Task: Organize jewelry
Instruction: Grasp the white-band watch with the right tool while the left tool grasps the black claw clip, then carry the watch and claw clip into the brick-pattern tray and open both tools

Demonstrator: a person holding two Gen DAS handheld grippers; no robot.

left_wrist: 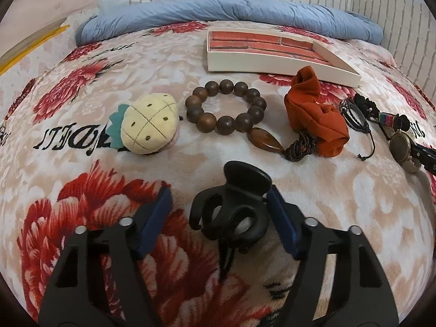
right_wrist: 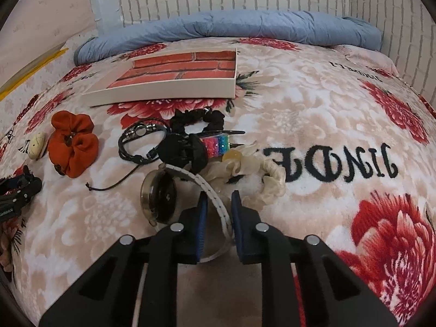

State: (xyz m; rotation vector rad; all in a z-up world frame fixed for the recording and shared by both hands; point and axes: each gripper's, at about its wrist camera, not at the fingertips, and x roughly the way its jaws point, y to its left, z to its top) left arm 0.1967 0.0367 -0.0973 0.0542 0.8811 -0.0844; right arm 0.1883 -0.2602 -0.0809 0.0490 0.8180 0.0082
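Left gripper (left_wrist: 219, 194): half open around a black hair claw clip (left_wrist: 234, 212) on the floral blanket (left_wrist: 354, 204). Right-side pad against the clip's edge, left-side pad well apart from it. No hold yet.

Likely trouble there: off-centre closing, shoving the clip sideways across the plush before any pinch. Also a squeeze on the curved teeth rather than the body, springing the clip out or tipping it over. Could snag pile, too.

Right gripper (right_wrist: 219, 196): nearly shut, with the white watch strap (right_wrist: 215, 204) running slantwise between the pads. Cannot tell whether pinched or merely bracketed. Watch case (right_wrist: 159, 196) just left of the jaws, outside them, tilted on edge.

Risk here: thin grip on a slanted, flexible strap, so slipping out on lifting, or swinging of the heavy case and twisting free. Possible dragging of the cream scrunchie (right_wrist: 272, 179), just ahead and right of the jaws, touching the strap's far end.

Brick-lined tray (right_wrist: 163, 92), presumably the destination, well ahead of both jaws and holding nothing visible. Long carry, so plenty of chance for a drop short of the rim.
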